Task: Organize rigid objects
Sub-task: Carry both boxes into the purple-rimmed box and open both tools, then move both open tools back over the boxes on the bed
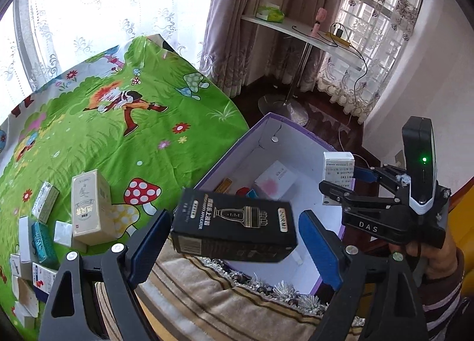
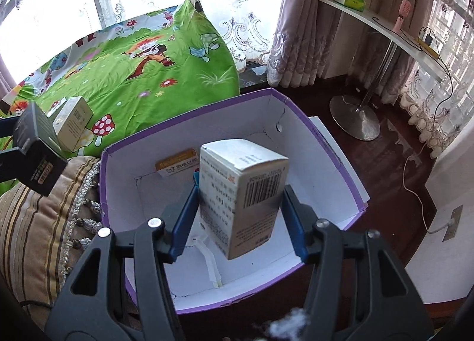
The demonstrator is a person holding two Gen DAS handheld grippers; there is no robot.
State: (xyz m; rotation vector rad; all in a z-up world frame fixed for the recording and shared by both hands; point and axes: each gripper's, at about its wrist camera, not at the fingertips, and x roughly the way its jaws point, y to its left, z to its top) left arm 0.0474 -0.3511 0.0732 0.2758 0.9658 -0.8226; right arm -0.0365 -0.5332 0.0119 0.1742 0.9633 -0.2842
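Boxes were in both tools at once, so the step in hand looked like the drop-off stage of the sorting. At the bottom centre of the left wrist view, the left gripper (image 1: 234, 231) had the black carton (image 1: 234, 226) lying crosswise between its blue pads (image 1: 148, 240); the near pad seemed to touch one end, while a gap showed at the other end, so I could not tell whether it was truly clamped. The carton hung over the near rim of the purple-edged storage box (image 1: 260, 133), above a striped cushion (image 1: 207, 296). In the right wrist view the right gripper (image 2: 238, 210) was closed on the white medicine box (image 2: 241, 192), upright with its barcode end showing, held above the open interior at the frame's centre. An orange-labelled packet (image 2: 177, 164) already lay against the far wall. More boxes waited on the green cartoon sheet (image 1: 118, 121) at the lower left of the left view, a tall cream box (image 1: 91, 207) among them. By my judgement the next move called for lowering the white box into a free patch of floor, then parting the fingers, with the black carton following beside it rather than on top
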